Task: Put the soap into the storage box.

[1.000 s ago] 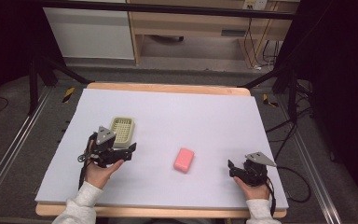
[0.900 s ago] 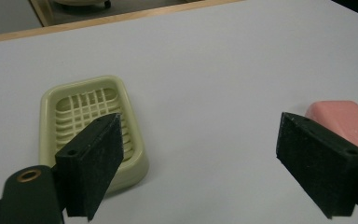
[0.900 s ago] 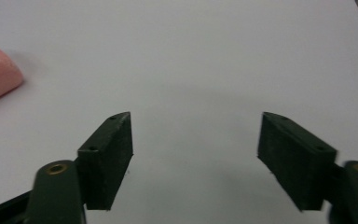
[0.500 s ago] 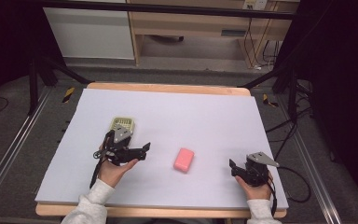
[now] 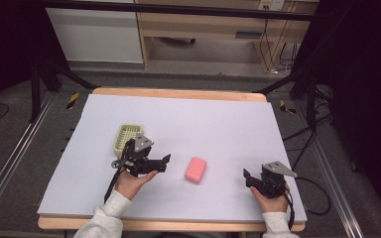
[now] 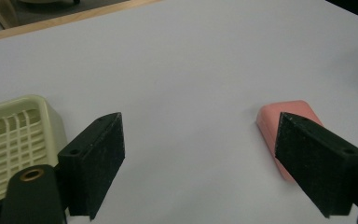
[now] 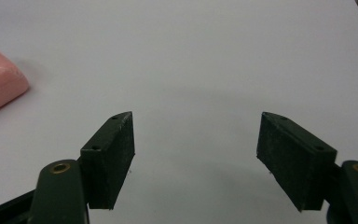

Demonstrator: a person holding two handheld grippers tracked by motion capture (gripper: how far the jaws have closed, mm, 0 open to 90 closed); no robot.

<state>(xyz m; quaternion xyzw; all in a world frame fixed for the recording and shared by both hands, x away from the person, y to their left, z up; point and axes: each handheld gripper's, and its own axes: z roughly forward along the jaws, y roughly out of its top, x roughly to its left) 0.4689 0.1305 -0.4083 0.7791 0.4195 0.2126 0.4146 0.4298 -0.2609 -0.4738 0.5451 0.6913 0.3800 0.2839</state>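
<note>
Two grippers with jaws apart, empty. Left gripper [image 5: 164,160] approaches pink soap [image 5: 196,169] at frame centre, basket [image 5: 125,136] behind; next: straddle and close. Right gripper [image 5: 247,176] idle.

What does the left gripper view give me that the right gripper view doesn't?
Left gripper view: the pale yellow slotted tray at lower left, and the wooden table edge at the top. Right gripper view: more bare white tabletop ahead, nothing between its open jaws. Both: the pink soap bar, partly behind one jaw in the left gripper view and at the left edge in the right gripper view.
</note>
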